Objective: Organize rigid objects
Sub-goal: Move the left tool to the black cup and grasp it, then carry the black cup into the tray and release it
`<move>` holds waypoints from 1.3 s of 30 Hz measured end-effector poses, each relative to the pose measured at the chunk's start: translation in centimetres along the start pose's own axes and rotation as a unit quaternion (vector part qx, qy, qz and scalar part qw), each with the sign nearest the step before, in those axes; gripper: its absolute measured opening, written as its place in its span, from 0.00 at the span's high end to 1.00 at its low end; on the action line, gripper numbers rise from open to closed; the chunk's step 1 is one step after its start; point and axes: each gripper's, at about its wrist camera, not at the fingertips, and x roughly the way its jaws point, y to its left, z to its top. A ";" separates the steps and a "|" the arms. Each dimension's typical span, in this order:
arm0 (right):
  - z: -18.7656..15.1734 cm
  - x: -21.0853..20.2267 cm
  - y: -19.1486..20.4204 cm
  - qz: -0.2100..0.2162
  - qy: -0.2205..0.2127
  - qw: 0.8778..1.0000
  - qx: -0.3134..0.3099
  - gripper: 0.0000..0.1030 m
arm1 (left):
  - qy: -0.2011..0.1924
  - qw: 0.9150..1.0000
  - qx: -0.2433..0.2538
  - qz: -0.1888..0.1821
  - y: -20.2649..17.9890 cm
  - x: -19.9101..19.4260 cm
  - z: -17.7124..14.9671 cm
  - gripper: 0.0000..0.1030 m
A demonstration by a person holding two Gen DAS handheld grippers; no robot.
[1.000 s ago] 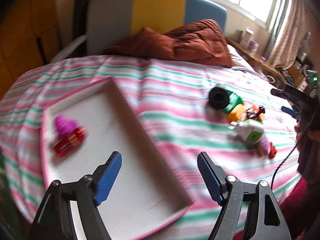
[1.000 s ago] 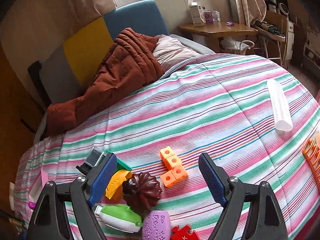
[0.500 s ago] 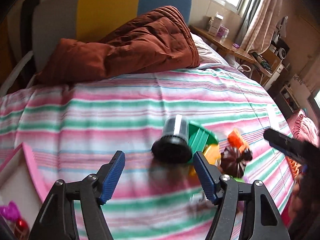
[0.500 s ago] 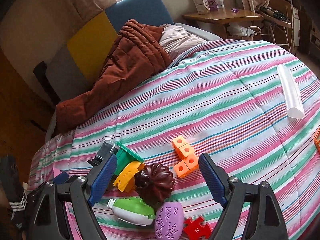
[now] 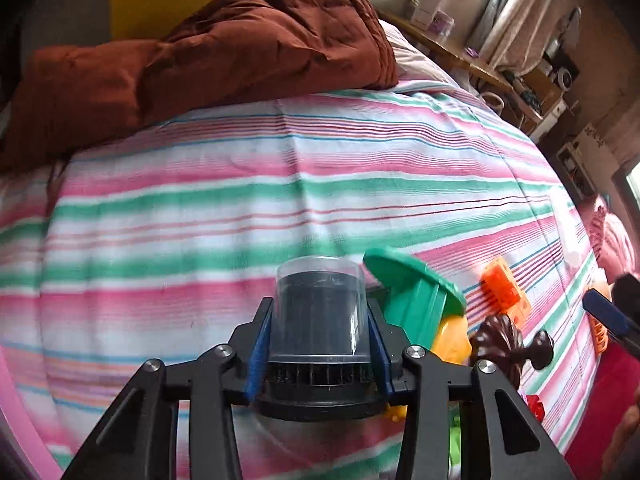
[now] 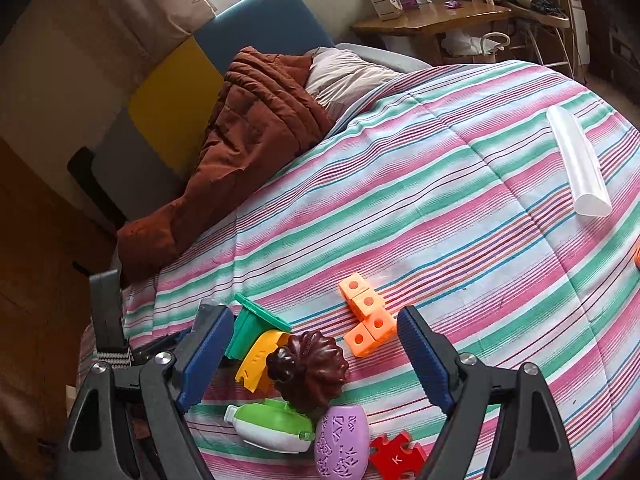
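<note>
My left gripper (image 5: 318, 328) is shut on a black cylinder with a clear cap (image 5: 320, 312), low over the striped bed. To its right lie a green cup-shaped toy (image 5: 416, 296), a yellow piece (image 5: 452, 336), a dark brown ridged toy (image 5: 500, 340) and orange cube blocks (image 5: 504, 292). My right gripper (image 6: 316, 352) is open above the toy pile: the brown ridged toy (image 6: 312, 368), green toy (image 6: 256, 328), yellow piece (image 6: 260, 360), orange blocks (image 6: 366, 316), a green-and-white bottle toy (image 6: 272, 428), a purple egg (image 6: 342, 440) and a red puzzle piece (image 6: 396, 458).
A brown quilt (image 5: 200, 56) lies at the head of the bed. A white tube (image 6: 578, 164) rests at the far right of the bedspread. A pink tray edge (image 5: 20, 420) shows at the lower left. A wooden side table (image 6: 432, 20) stands past the bed.
My left gripper swung from the tray to the toy pile and closed on the black cylinder. My right gripper stayed open over the pile, shifting slightly.
</note>
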 end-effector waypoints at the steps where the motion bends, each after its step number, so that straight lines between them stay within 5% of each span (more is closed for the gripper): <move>1: 0.1 0.0 -0.2 0.002 0.001 1.000 0.005 0.17 | -0.003 1.000 -0.010 0.002 0.3 -0.5 -0.5 0.58; 10: -0.4 1.3 1.0 0.000 0.022 0.999 -0.033 0.38 | -0.030 0.998 -0.048 0.010 1.9 -5.6 -7.0 0.58; 24: -3.4 5.3 4.6 -0.057 0.074 0.981 -0.171 0.40 | -0.095 0.994 -0.049 -0.006 0.9 -13.8 -14.1 0.58; 26: -3.8 5.8 4.9 -0.067 0.078 0.977 -0.188 0.52 | -0.101 0.993 -0.057 -0.007 1.3 -14.5 -14.9 0.58; 27: -4.0 6.0 5.1 -0.082 0.076 0.973 -0.201 0.68 | -0.102 0.993 -0.064 -0.009 1.7 -14.9 -15.4 0.58; 30: -4.2 5.9 5.2 -0.094 0.061 0.969 -0.220 0.75 | -0.107 0.991 -0.083 -0.005 2.9 -16.0 -16.9 0.58; 39: -4.2 5.7 5.1 -0.089 0.063 0.971 -0.215 0.75 | -0.138 0.978 -0.144 0.054 8.3 -20.8 -22.6 0.58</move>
